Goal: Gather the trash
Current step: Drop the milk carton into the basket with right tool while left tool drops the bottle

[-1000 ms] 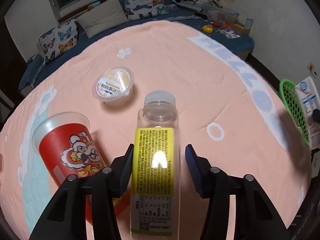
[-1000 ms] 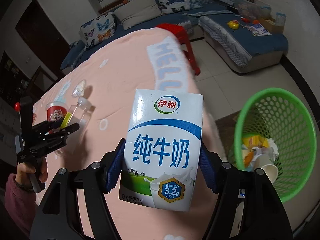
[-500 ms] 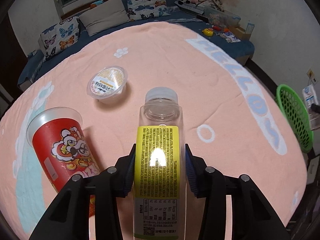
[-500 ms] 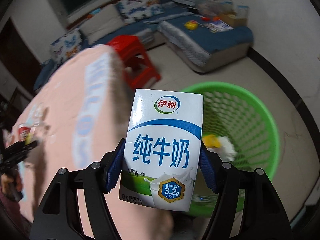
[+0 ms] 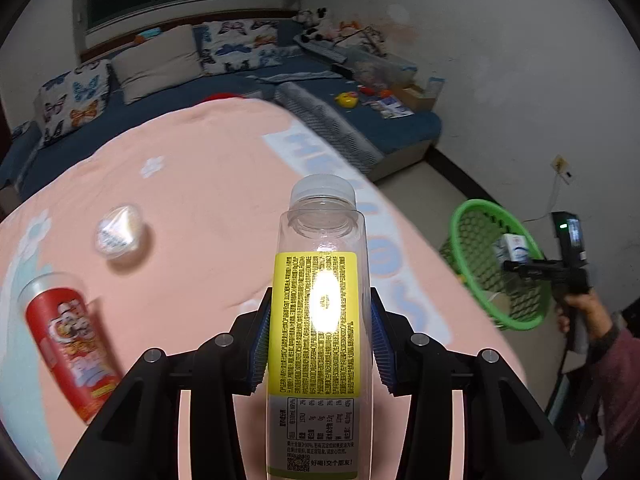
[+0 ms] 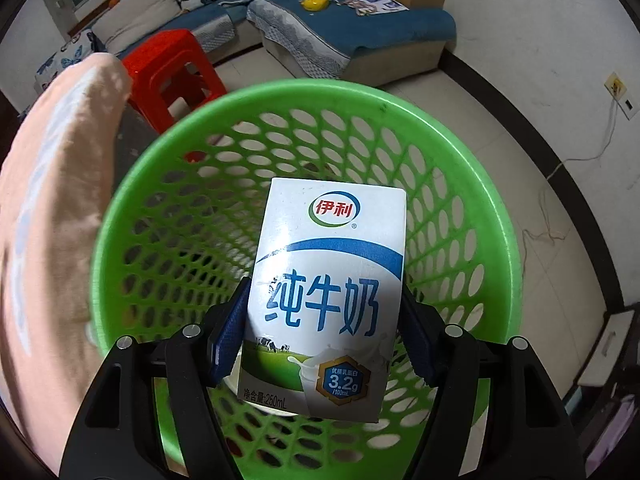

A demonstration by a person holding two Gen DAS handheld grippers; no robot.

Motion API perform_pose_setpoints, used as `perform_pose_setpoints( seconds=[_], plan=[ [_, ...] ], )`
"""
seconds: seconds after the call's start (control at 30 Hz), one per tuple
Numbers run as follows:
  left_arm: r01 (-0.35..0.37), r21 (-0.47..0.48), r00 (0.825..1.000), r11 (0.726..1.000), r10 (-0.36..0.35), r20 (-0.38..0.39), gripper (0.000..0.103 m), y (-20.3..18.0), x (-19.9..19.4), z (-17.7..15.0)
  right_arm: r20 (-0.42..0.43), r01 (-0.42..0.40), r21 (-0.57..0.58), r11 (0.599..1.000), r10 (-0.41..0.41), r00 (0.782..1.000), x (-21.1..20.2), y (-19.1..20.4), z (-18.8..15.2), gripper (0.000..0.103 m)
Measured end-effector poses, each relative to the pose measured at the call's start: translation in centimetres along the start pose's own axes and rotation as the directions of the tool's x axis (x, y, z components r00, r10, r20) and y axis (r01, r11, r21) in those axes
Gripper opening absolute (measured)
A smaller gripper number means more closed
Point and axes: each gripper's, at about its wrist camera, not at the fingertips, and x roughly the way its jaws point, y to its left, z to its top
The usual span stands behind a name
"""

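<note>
The left hand-held gripper [image 5: 320, 344] has its two blue pads pressed against the sides of one clear plastic bottle [image 5: 320, 320] with a yellow label and a white cap, holding it above the worktop [image 5: 200, 184], which is draped in a pink cloth. Two more pieces of trash lie on that cloth to the left: one red paper cup [image 5: 66, 340] tipped on its side near the edge, and one small sealed pudding cup [image 5: 118, 232] a little farther back, blurred. The right hand-held gripper [image 6: 322, 336] is clamped on one white and blue milk carton [image 6: 324, 292], holding it directly over the mouth of the single green mesh basket [image 6: 160, 184] that stands on the floor just beside the worktop. Some pale scraps show in the basket's bottom behind the carton; what they are I cannot tell. One red plastic stool [image 6: 168, 68] stands beyond the basket.
</note>
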Motion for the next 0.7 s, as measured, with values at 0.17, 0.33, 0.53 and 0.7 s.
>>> perform_pose_setpoints(
  seconds=[0.17,0.33,0.53,0.7],
  plan=[
    [0.075,0.055,0.997,0.996,-0.075,0.009,0.042,-4.8,0.8,1.7,0.011,-0.012,0.009,1.000,0.012,1.000,0.2,-0.8,0.1,0.069],
    [0.131,0.111,0.991,0.985,-0.131,-0.005,0.042,-9.6,2.7,3.2,0.039,-0.028,0.016,0.999,0.027,0.999,-0.9,-1.9,-0.2,0.070],
    [0.182,0.174,0.983,0.968,-0.174,-0.061,0.042,-15.6,6.8,4.8,0.095,-0.069,-0.001,0.998,0.069,0.993,-4.0,-3.3,-1.3,0.074],
    [0.214,0.222,0.975,0.951,-0.192,-0.116,0.042,-20.3,10.7,5.6,0.152,-0.091,-0.007,0.996,0.091,0.984,-6.6,-4.6,-2.5,0.076]
  ],
)
